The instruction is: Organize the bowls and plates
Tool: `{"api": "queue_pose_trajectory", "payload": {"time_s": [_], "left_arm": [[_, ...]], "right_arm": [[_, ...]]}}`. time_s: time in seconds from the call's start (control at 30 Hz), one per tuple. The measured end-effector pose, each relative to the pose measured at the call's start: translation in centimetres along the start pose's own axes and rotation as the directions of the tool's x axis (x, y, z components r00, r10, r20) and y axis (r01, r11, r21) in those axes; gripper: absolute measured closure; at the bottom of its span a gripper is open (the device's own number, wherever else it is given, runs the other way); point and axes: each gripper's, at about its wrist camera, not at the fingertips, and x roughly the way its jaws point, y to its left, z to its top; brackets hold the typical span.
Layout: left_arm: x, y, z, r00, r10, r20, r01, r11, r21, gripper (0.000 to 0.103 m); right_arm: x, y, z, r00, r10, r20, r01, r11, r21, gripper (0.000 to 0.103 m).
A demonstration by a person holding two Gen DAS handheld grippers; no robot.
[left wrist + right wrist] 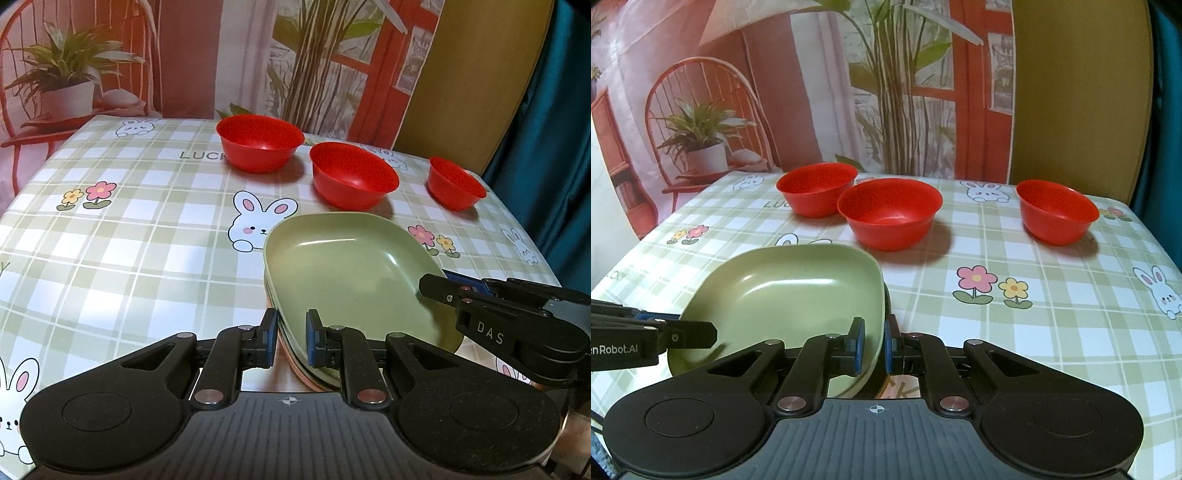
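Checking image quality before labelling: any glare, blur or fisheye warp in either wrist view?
Left wrist: glare washes out the tablecloth at left; table edges bow from fisheye; a soft highlight lies on the green plate. Right wrist: the plate's near rim smears by the other gripper; red bowls sharp, dark shadows to their right.

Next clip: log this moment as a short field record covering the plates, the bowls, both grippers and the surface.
plates: green plate on top of a stack; lower plates show only as edges, one pinkish
bowls: three red bowls, unstacked, upright, in a row beyond the plates
left gripper: shut on the stack's near rim
right gripper: shut on the plate rim at the opposite side
surface: tablecloth, green plaid with rabbits and flowers
task state: plates stacked; bowls not yet nested
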Motion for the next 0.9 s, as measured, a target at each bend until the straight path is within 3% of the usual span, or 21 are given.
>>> {"api": "queue_pose_trajectory", "payload": {"time_s": [0.4, 0.6, 0.7, 0.9], "left_arm": [[0.1, 0.1, -0.3, 1.000, 0.012, 0.003, -0.012, 1.000, -0.011, 0.086], [0.1, 0.4, -0.3, 1.000, 0.016, 0.008, -0.016, 0.999, -0.030, 0.086], [0.2, 0.3, -0.4, 1.000, 0.014, 0.006, -0.014, 0.999, -0.033, 0.086], [0.4, 0.4, -0.5, 1.000, 0.009, -0.008, -0.009, 0.999, -0.040, 0.086]], "right_arm": [[-0.4, -0.2, -0.2, 1.000, -0.011, 0.000, 0.011, 1.000, 0.006, 0.088], [-1.2, 0.2, 0.0, 0.998, -0.032, 0.048, 0.034, 0.999, -0.025, 0.086], [-1.5, -0.2, 0.1, 0.996, -0.052, 0.067, 0.053, 0.999, -0.003, 0.086], [-0.6, -1.4, -0.5, 0.998, -0.056, 0.018, 0.054, 0.996, 0.074, 0.086]]}}
